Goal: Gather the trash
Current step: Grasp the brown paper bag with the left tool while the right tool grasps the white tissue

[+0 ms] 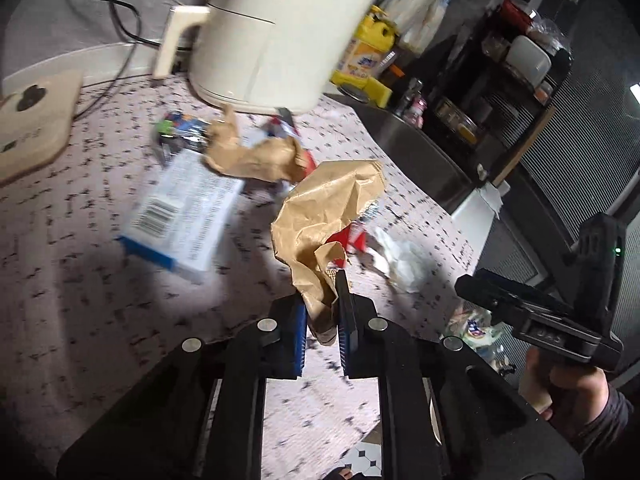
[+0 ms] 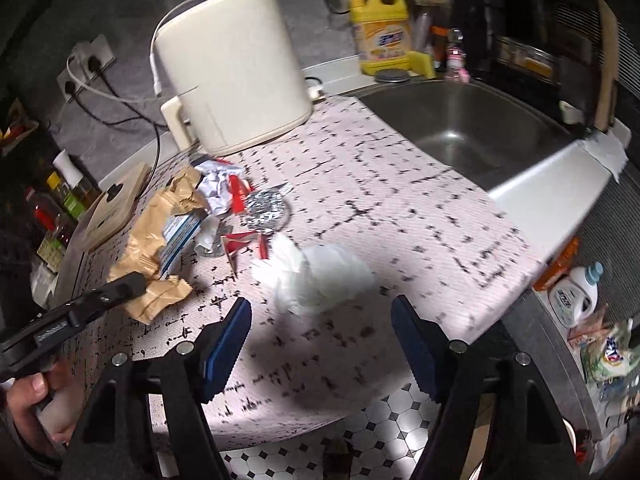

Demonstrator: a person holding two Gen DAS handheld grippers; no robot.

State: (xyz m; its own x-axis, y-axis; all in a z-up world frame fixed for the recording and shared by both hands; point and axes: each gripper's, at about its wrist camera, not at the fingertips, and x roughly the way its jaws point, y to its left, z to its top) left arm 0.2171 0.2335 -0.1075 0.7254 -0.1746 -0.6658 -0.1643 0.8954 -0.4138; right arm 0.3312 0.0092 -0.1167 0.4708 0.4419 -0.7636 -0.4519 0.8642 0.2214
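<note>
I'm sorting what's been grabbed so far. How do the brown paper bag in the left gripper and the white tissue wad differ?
The brown paper bag is tan and stiffly creased; the white tissue wad is white and soft. The bag is lifted, pinched in the shut left gripper; the wad lies on the counter before the open right gripper. Both are crumpled.

Prob. home kitchen: sink (image 2: 472, 128), dish soap (image 2: 382, 38).

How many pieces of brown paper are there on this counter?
2. One crumpled brown paper bag is pinched in the left gripper, and a second brown paper piece lies behind it by the blue-and-white box. More may be hidden underneath.
</note>
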